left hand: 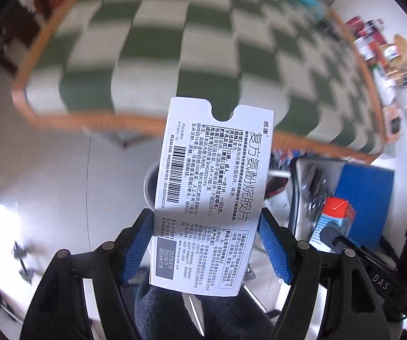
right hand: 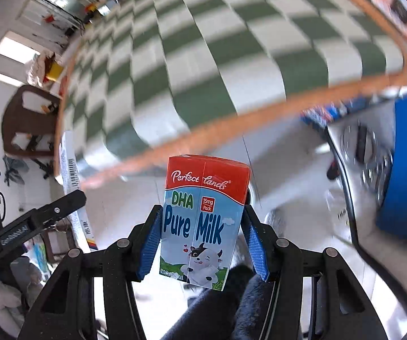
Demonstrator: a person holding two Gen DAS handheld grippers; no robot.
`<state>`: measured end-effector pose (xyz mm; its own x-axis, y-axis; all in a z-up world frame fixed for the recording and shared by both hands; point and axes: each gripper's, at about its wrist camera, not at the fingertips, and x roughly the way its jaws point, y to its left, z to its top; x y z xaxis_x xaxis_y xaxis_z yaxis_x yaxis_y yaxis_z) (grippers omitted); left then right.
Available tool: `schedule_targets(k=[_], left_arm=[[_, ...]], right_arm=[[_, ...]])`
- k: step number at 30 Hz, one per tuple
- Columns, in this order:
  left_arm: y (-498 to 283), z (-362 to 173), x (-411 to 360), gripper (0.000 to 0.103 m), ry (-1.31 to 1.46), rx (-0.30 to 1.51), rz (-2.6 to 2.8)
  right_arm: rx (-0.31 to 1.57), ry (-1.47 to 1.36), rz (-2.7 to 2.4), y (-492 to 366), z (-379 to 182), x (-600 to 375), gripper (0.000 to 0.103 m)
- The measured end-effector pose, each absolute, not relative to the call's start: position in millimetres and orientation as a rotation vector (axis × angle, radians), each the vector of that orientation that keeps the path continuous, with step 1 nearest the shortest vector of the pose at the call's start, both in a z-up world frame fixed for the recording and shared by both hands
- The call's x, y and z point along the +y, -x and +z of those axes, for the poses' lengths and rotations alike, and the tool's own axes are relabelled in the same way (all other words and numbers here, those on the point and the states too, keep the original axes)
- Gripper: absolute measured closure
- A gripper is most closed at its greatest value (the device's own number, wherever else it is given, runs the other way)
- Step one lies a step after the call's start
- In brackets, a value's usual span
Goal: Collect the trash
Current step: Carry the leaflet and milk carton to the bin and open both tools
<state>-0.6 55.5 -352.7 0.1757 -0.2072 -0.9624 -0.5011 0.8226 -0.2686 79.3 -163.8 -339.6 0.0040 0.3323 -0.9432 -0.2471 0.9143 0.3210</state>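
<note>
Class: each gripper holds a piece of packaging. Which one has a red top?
The milk carton in the right gripper: red top, blue body. The medicine box in the left gripper is white with black print.

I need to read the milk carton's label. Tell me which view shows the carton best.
The right wrist view: the milk carton faces the camera, sharp and centred between the right gripper pads, label readable. The left wrist view shows only its red top and part of one side at the right, small and partly hidden.

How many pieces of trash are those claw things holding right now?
2: a white medicine box in the left gripper, a milk carton in the right gripper.
</note>
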Motion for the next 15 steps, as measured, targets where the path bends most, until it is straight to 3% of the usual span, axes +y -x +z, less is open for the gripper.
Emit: schedule_targets(k=[7,15], left_arm=[[4,-498,42,0.031,0.793,1.537,0.213],[-14,-677,54,0.03,0.978,1.616,0.153]], right_arm=[[1.637,-0.086,0.449,-52,-465,-183,0.046],[1.747,-0.159,0.442,-57,-647,-194,0.046]])
